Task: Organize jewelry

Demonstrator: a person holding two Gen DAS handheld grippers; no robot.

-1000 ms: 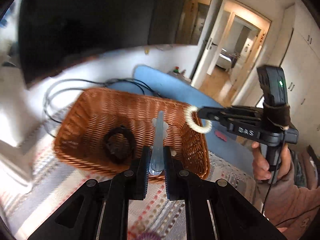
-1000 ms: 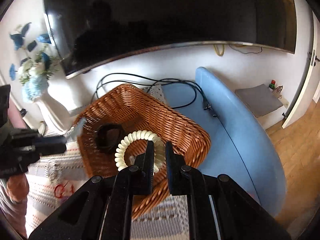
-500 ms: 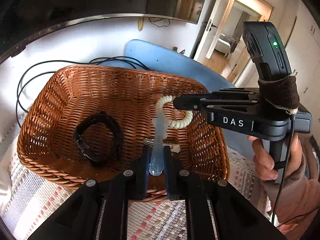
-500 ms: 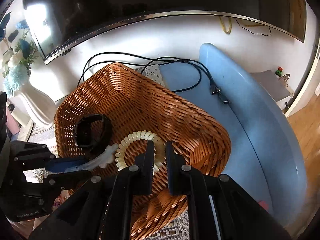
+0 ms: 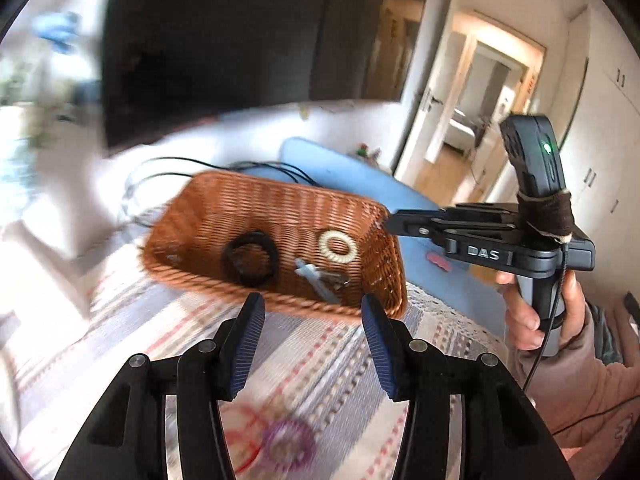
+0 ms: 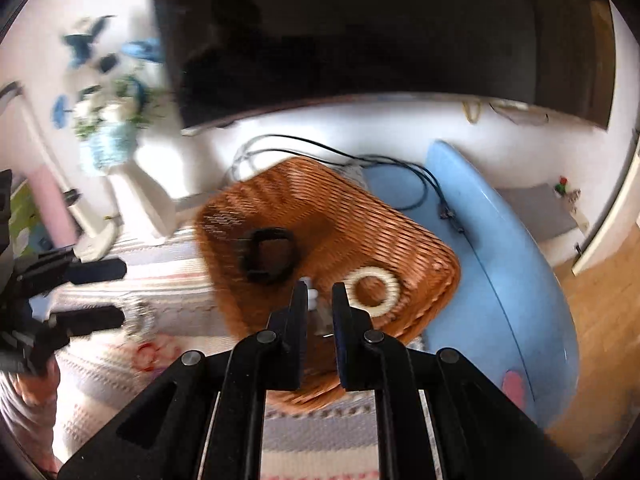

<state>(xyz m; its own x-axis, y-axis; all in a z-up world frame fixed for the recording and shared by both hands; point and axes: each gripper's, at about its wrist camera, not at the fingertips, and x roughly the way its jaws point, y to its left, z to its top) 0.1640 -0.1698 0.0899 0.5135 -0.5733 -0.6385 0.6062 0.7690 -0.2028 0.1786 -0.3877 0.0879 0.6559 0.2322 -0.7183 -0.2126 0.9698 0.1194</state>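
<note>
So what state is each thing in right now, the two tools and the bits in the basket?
Left tool: open, empty, held above the cloth.
Right tool: nearly shut, a narrow gap, holding nothing.
Wicker basket: upright on the cloth.
Cream spiral ring: lying flat in the basket.
Black band: lying in the basket.
Pale blue clip: lying in the basket.

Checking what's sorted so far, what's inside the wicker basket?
Inside the wicker basket: black band, cream spiral ring, pale blue hair clip. Its near wall hides some floor.

"DAS" on the right gripper (image 5: 390, 225)
</note>
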